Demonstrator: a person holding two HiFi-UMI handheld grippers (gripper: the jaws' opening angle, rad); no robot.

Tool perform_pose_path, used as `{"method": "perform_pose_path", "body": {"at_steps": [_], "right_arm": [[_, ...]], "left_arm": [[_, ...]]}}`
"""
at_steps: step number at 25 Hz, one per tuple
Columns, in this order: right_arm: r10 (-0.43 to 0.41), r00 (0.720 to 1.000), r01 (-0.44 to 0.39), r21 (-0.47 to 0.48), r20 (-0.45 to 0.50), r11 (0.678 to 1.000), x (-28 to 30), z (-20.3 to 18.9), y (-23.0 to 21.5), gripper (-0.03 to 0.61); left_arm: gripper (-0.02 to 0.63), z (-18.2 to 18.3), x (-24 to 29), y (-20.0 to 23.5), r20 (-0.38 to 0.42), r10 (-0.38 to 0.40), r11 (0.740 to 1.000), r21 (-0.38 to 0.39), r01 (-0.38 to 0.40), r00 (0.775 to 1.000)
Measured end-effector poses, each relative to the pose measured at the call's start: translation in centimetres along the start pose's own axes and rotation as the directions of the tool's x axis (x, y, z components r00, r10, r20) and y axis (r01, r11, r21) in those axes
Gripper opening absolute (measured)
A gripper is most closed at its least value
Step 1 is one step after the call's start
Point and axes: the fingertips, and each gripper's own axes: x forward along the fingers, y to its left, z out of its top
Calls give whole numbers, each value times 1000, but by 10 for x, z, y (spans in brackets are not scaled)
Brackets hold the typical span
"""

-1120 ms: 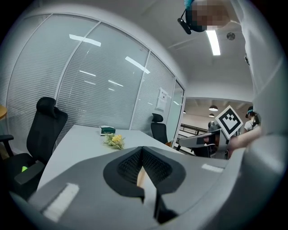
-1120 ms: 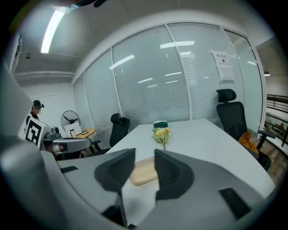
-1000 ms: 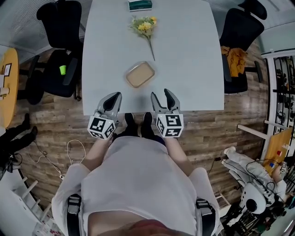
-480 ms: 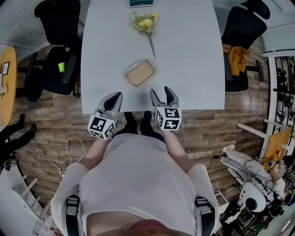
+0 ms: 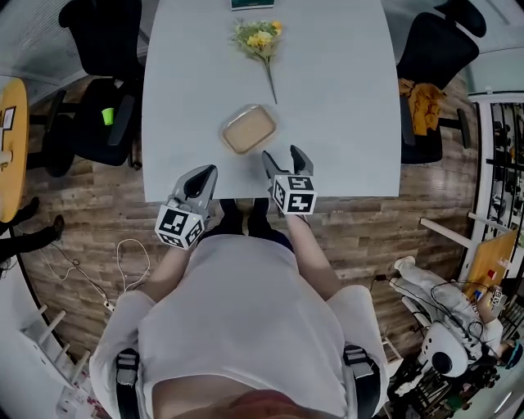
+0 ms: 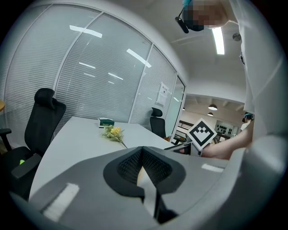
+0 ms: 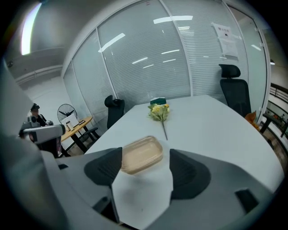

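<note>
A shallow tan container [image 5: 249, 129] lies near the front of the white table [image 5: 344, 98]. My right gripper [image 5: 282, 157] is open and hovers over the table's front edge, just short of the container. In the right gripper view the container [image 7: 141, 154] sits ahead of and between the spread jaws of that gripper [image 7: 146, 167], apart from both. My left gripper [image 5: 203, 173] is shut with nothing in it, at the table's front edge left of the container. In its own view the left gripper [image 6: 142, 158] has its pads pressed together, and the right gripper's marker cube [image 6: 201, 133] shows at the right.
A yellow flower sprig [image 5: 260, 39] lies farther back on the table, with a green box [image 5: 250, 3] at the far end. Black office chairs stand at the left [image 5: 102, 123] and right [image 5: 430, 57]. An orange cloth [image 5: 419, 98] lies on the right chair. Glass walls with blinds [image 7: 148, 67] enclose the room.
My right gripper has moved forward over the table edge toward the tan container, and its jaws have spread wider. The left gripper has stayed shut and nearly in place.
</note>
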Motion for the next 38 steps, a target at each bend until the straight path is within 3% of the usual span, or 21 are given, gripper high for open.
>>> {"method": "perform_pose_path", "body": {"at_steps": [14, 27, 38], "right_arm": [[15, 991, 2, 133, -129, 991, 64, -28, -33, 313], [60, 988, -15, 299, -142, 954, 103, -36, -48, 313], [81, 986, -21, 370, -147, 929, 121, -37, -47, 311]], "left_arm": [[11, -1, 3, 13, -23, 36, 999, -16, -36, 999], [11, -4, 2, 22, -40, 56, 998, -1, -57, 998], [11, -6, 1, 28, -55, 61, 998, 10, -61, 997]]}}
